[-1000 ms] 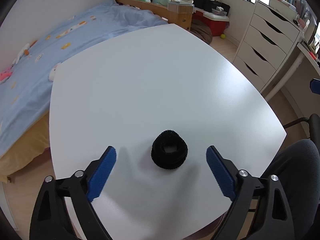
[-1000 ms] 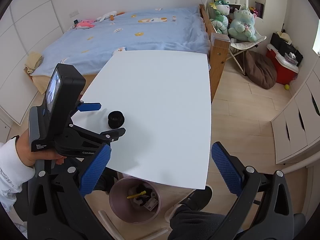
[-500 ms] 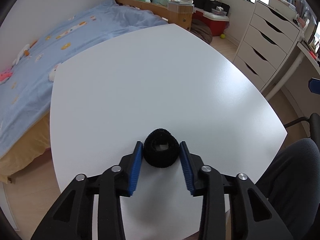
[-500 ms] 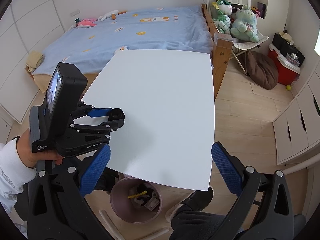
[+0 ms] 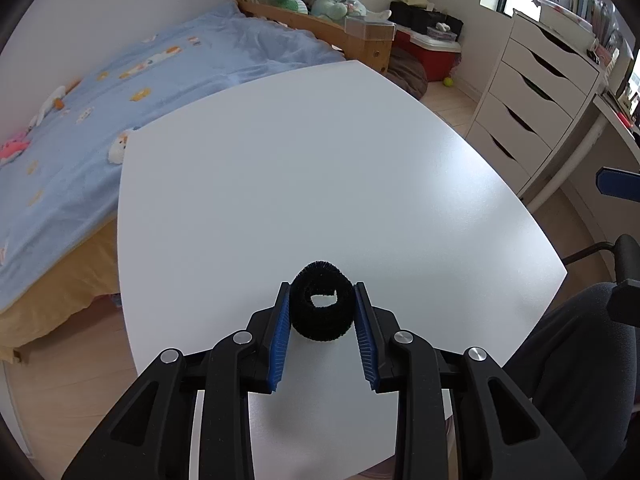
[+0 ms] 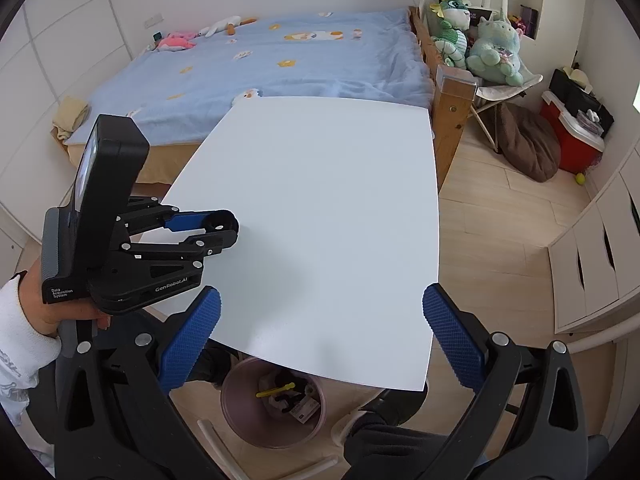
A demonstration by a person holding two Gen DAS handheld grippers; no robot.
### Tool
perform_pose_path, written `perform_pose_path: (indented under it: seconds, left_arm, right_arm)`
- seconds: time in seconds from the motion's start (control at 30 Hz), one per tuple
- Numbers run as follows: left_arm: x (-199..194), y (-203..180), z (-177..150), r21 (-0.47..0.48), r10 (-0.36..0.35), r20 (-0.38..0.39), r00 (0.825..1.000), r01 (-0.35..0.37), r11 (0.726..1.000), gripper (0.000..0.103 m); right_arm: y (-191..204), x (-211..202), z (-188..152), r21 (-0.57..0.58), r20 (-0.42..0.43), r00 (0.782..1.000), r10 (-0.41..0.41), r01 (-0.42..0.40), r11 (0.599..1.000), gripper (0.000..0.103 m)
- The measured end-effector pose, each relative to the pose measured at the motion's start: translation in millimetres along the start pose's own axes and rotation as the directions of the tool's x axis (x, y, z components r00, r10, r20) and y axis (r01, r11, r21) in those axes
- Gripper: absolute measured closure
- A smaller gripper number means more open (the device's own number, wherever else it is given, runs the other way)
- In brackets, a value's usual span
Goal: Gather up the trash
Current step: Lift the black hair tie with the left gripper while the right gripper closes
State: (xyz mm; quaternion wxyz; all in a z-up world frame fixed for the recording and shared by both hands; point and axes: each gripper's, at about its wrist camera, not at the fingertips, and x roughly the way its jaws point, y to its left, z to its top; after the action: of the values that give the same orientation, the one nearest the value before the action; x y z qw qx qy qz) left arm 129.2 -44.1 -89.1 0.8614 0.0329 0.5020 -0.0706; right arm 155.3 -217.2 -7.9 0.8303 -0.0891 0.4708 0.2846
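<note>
We see our left gripper (image 5: 322,304) closing, its two blue pads (image 5: 280,344) pressed against either side of one black fuzzy ring (image 5: 322,308), which sits on the near part of the white table (image 5: 320,168). From the right wrist, that same ring (image 6: 222,221) shows pinched at the table's near left edge, a hand (image 6: 52,308) in a white sleeve carrying the tool. Our right gripper (image 6: 320,336) stands wide with nothing between its two pads. Below the near table edge sits one pinkish waste bin (image 6: 240,420) holding scraps. Farther off lie one blue bed (image 6: 280,64), two plush toys (image 6: 476,40) and one white drawer unit (image 5: 536,92).
</note>
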Motion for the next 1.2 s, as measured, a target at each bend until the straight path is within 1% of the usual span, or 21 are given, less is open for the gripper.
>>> perform_pose_path:
  seconds: [0.33,0.53,0.83,1.07,1.2]
  left_arm:
    - [-12,9,-2,-0.015,0.008,0.022,1.0,-0.008,1.0,0.073]
    - [-17,14,-6,-0.031,0.012,0.029,1.0,-0.011,0.999,0.073]
    - [-23,19,-10,-0.043,0.016,0.038,0.999,-0.014,0.999,0.073]
    - [-25,21,-14,-0.049,0.011,0.039,0.999,-0.009,0.999,0.073]
    - [-25,22,-16,-0.053,0.008,0.04,0.999,-0.006,0.999,0.073]
  right_arm:
    - [-1,14,8,0.011,-0.005,1.0,0.0,0.0,1.0,0.004]
    - [-4,35,14,0.011,-0.054,0.999,0.005,-0.005,1.0,0.004]
    - [-1,66,22,-0.018,-0.131,0.991,-0.017,0.015,1.0,0.004]
    - [1,86,20,-0.036,-0.169,0.985,-0.034,0.029,0.999,0.004]
    - [2,93,20,-0.04,-0.179,0.983,-0.029,0.022,0.999,0.004]
